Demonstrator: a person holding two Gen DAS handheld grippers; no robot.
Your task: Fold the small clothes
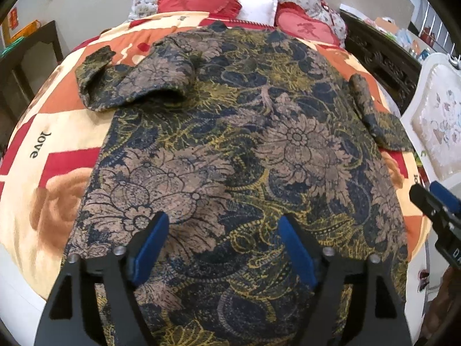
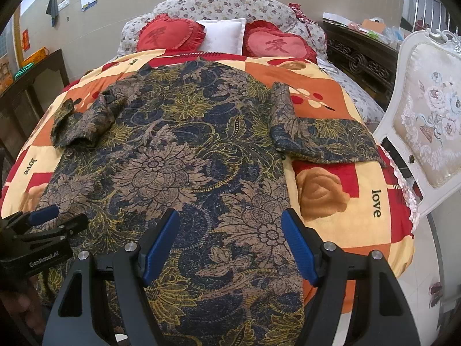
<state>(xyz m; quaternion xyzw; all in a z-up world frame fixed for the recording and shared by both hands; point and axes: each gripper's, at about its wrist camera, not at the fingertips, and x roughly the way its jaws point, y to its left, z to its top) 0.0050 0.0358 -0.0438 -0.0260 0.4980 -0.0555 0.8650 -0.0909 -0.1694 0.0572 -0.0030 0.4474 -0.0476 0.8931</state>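
Note:
A dark floral garment point(image 1: 230, 144) point(image 2: 173, 155) in navy, tan and yellow lies spread flat on the bed, collar at the far end, hem toward me. Its left sleeve point(image 1: 129, 86) is bunched; its right sleeve point(image 2: 322, 138) lies stretched out sideways. My left gripper point(image 1: 223, 225) hovers open above the hem's left half, blue pads wide apart with nothing between them. My right gripper point(image 2: 230, 222) stands open over the hem's right edge, also holding nothing. Each gripper shows at the side of the other's view: the right one point(image 1: 435, 199), the left one point(image 2: 57, 216).
The bed carries a red, orange and cream quilt point(image 2: 345, 201) with two red heart cushions point(image 2: 170, 34) and a white pillow point(image 2: 222, 36) at its head. A white upholstered chair point(image 2: 426, 121) stands close on the right, a dark carved cabinet point(image 2: 360, 57) behind it, a dark side table point(image 2: 37, 77) on the left.

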